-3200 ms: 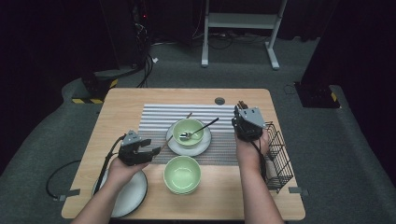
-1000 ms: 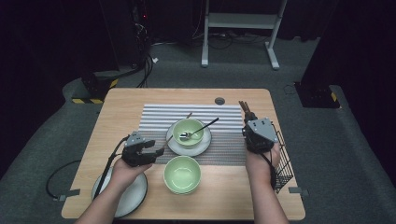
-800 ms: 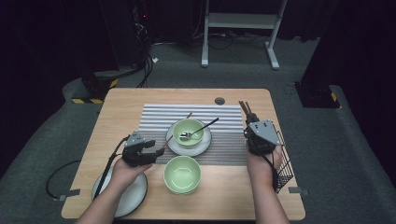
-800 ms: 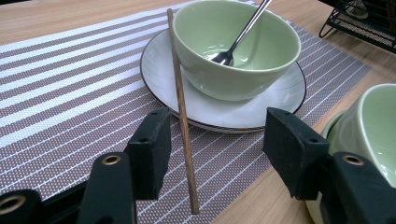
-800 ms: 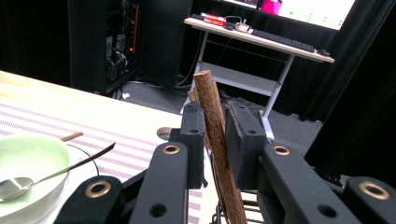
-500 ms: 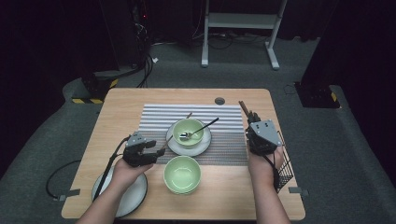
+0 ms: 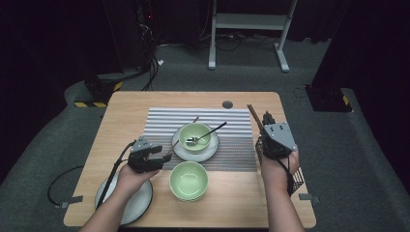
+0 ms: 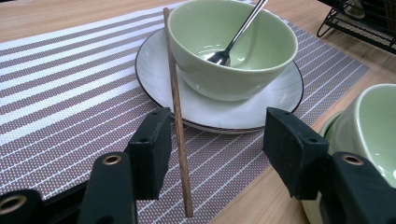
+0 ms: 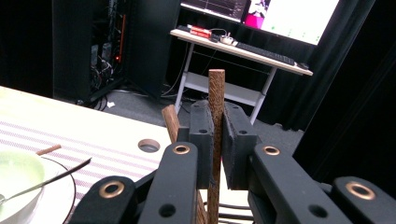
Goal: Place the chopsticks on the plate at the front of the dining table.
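A wooden chopstick [image 8: 177, 116] lies on the striped mat [image 8: 70, 93], leaning on the rim of a white plate [image 8: 261, 116]. It sits between the jaws of my left gripper [image 8: 217, 135], which is open and not touching it. On the plate stands a green bowl [image 8: 233, 46] with a spoon [image 8: 236, 37]. My right gripper [image 9: 217, 121] has just been closing and is shut on an upright chopstick [image 9: 216, 88]. A second chopstick [image 9: 170, 121] stands beside its left jaw. In the high view the right gripper [image 7: 268, 126] is over the table's right edge, and the left gripper [image 7: 162, 154] is left of the bowls.
A second green bowl [image 7: 188, 180] stands near the front edge, close to my left gripper's right jaw. A black wire rack [image 7: 296, 179] hangs at the table's right side, below my right hand. A white plate [image 7: 138, 203] lies under the left forearm. A round hole [image 7: 227, 104] is in the tabletop.
My right gripper has drifted right and toward the person, away from the bowl and nearer the rack, with the chopsticks in it. The left gripper has stayed put.
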The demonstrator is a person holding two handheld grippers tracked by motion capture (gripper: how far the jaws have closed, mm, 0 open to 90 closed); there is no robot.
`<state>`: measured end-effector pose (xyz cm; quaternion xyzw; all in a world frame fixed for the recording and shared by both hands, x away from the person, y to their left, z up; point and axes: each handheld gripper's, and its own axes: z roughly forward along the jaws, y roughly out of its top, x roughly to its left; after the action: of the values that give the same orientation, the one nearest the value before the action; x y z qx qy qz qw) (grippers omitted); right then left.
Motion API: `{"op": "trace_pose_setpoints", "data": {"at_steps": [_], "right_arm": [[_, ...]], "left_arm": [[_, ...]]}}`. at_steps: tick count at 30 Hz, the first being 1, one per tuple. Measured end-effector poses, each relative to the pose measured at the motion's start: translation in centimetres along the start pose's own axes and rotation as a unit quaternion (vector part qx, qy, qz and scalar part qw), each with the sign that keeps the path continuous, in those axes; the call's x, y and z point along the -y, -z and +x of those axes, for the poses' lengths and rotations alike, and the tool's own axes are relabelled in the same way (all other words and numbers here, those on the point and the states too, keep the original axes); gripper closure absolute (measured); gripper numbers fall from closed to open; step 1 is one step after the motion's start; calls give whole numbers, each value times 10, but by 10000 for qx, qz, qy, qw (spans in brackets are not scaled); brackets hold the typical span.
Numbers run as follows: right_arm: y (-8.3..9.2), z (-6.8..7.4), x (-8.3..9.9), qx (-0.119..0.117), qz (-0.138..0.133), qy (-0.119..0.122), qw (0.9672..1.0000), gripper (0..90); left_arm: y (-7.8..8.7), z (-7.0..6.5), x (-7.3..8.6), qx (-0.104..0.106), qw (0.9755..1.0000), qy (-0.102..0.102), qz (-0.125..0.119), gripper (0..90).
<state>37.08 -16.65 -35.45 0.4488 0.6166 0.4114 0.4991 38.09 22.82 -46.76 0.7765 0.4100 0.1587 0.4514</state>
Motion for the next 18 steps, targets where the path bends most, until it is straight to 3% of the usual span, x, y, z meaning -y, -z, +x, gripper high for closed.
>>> {"op": "trace_pose_setpoints", "data": {"at_steps": [18], "right_arm": [[5,1,-14,11,-263,-21,9997,837]], "left_arm": [[1,0,-1,11,10000,9,-10,419]]}}
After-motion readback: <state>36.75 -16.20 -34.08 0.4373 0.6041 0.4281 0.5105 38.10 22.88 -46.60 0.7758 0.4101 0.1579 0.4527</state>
